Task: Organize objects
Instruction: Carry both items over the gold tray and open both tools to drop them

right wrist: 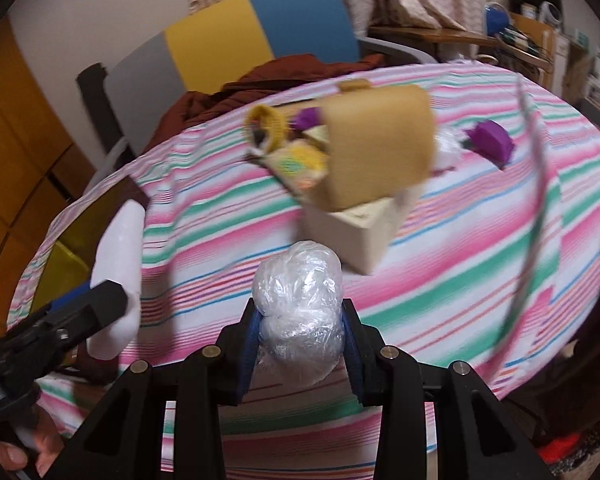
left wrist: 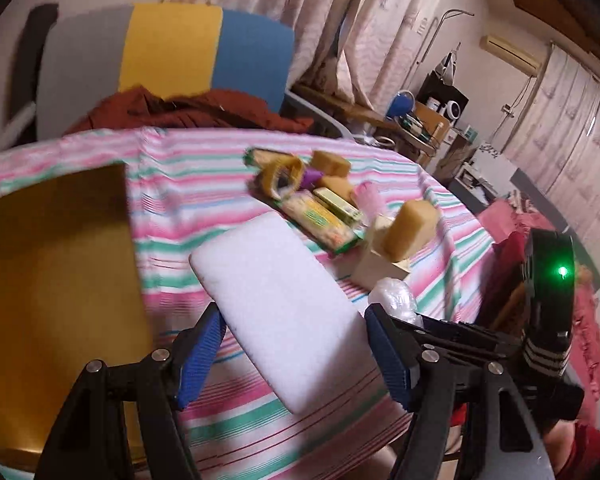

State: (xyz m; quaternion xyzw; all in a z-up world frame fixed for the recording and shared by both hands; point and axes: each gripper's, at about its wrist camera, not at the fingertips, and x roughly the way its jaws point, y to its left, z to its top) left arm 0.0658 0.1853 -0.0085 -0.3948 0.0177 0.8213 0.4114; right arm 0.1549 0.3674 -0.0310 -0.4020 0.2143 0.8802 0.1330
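My left gripper [left wrist: 294, 332] is shut on a white foam slab [left wrist: 276, 292], its blue pads against the two long edges. The slab hangs above the striped tablecloth [left wrist: 204, 184]. In the right wrist view the same slab [right wrist: 118, 256] shows edge-on at the left, held up off the table. My right gripper [right wrist: 300, 320] is shut on a crumpled ball of clear plastic [right wrist: 298, 300], which also shows in the left wrist view [left wrist: 394, 298]. Further back, a tan sponge block [right wrist: 380, 148] leans on a cream box [right wrist: 352, 236].
A yellow tape ring [right wrist: 268, 126], green-yellow packets [left wrist: 320, 216], more tan blocks [left wrist: 332, 162] and purple pieces [right wrist: 492, 140] lie mid-table. A grey, yellow and blue chair [left wrist: 168, 48] with rust-red cloth [left wrist: 188, 110] stands behind. A yellow-brown panel [left wrist: 60, 260] is at the left.
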